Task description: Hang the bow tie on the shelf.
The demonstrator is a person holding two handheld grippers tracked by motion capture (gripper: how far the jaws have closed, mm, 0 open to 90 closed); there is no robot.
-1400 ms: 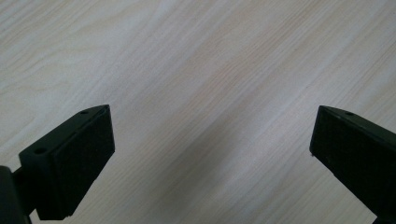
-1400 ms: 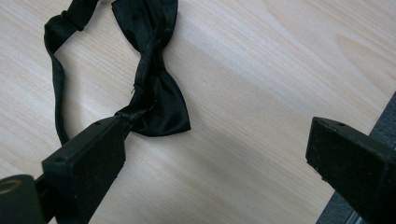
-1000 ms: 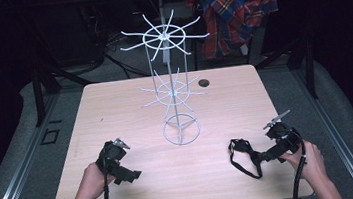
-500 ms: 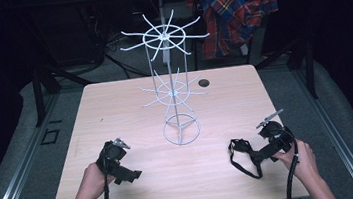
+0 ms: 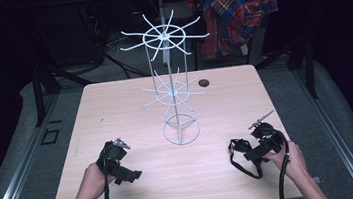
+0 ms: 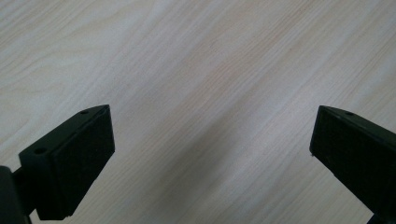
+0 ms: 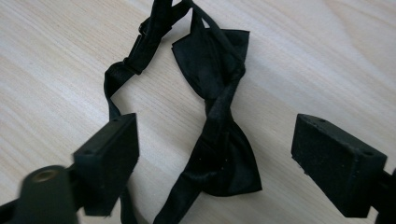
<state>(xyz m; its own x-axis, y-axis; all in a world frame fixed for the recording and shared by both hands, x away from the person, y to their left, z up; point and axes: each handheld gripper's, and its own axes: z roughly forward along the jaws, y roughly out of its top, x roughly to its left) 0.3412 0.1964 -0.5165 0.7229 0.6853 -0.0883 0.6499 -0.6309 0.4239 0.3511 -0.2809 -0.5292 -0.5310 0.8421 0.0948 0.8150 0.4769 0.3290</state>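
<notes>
While its fingers, just closing, straddle the bow tie (image 7: 219, 140) untouched, the right gripper (image 7: 215, 163) nears the table's (image 5: 130, 110) front-right edge.

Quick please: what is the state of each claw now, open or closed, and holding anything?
Left claw: open, nothing between its jaws.
Right claw: open but has just been closing; black bow tie lies between its jaws, not yet pressed.
</notes>
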